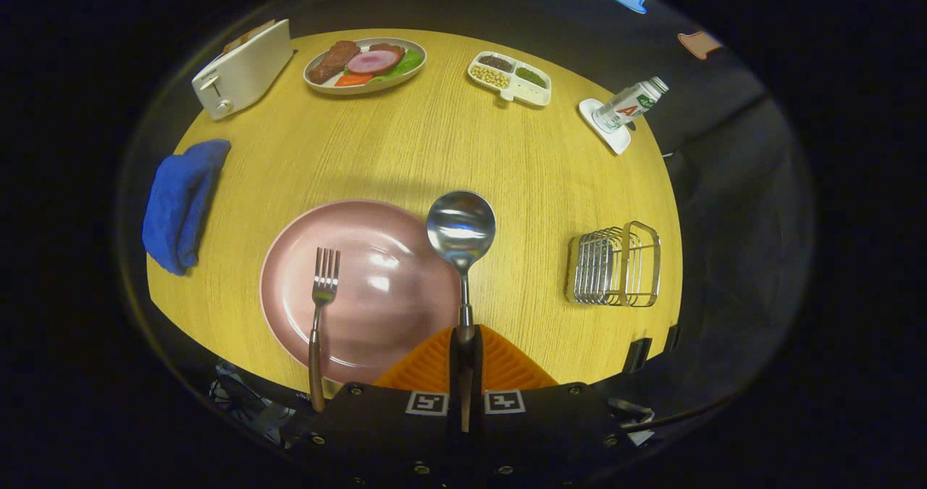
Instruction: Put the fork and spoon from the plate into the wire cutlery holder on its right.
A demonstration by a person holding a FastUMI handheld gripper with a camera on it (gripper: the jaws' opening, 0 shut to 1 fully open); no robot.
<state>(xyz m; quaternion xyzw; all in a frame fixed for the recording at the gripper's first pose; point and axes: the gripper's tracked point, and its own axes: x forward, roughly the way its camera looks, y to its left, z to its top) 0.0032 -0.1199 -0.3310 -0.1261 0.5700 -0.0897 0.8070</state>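
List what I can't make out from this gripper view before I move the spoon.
- Spoon handle end: hidden between the gripper fingers.
- Fork handle tip: runs behind the gripper body.
- Wire cutlery holder inside: bars overlap, slots unclear.
- Pink plate near rim: covered by the fingers.

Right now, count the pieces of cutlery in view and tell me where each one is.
2. The spoon is clamped by its handle between the fingers of the gripper, bowl ahead over the pink plate's right edge. The fork lies on the plate's left side, handle overhanging the near rim.
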